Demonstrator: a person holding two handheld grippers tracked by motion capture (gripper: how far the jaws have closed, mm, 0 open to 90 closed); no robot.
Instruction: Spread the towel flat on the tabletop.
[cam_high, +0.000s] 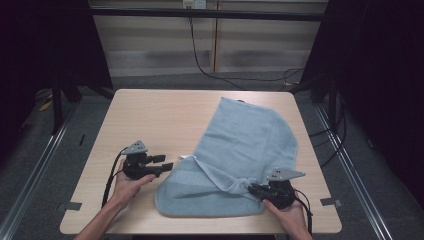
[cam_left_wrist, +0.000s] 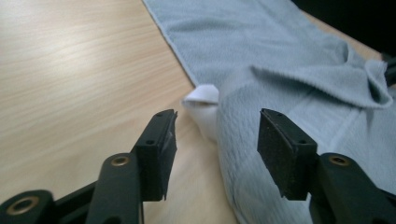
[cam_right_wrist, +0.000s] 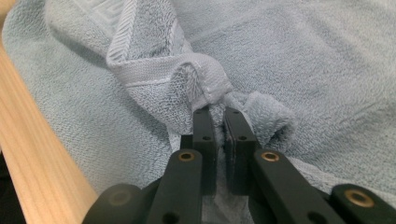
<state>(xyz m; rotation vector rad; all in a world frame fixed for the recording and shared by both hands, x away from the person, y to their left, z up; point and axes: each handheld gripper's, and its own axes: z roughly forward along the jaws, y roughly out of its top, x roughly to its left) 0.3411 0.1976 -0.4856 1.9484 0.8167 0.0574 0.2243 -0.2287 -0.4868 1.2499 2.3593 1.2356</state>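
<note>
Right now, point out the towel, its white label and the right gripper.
towel (cam_high: 250, 135), high view, on its flat upper layer.
white label (cam_left_wrist: 201, 94), left gripper view, on its folded top.
right gripper (cam_right_wrist: 218, 112), right gripper view, between its fingertips.

In the right gripper view the pinched fold of the towel (cam_right_wrist: 280, 65) hides the tips of the right gripper's (cam_right_wrist: 218, 112) fingers. The towel runs past the top and right edges there. In the high view, the table's (cam_high: 150, 115) near edge cuts off both forearms, and the towel covers the table's right half.
</note>
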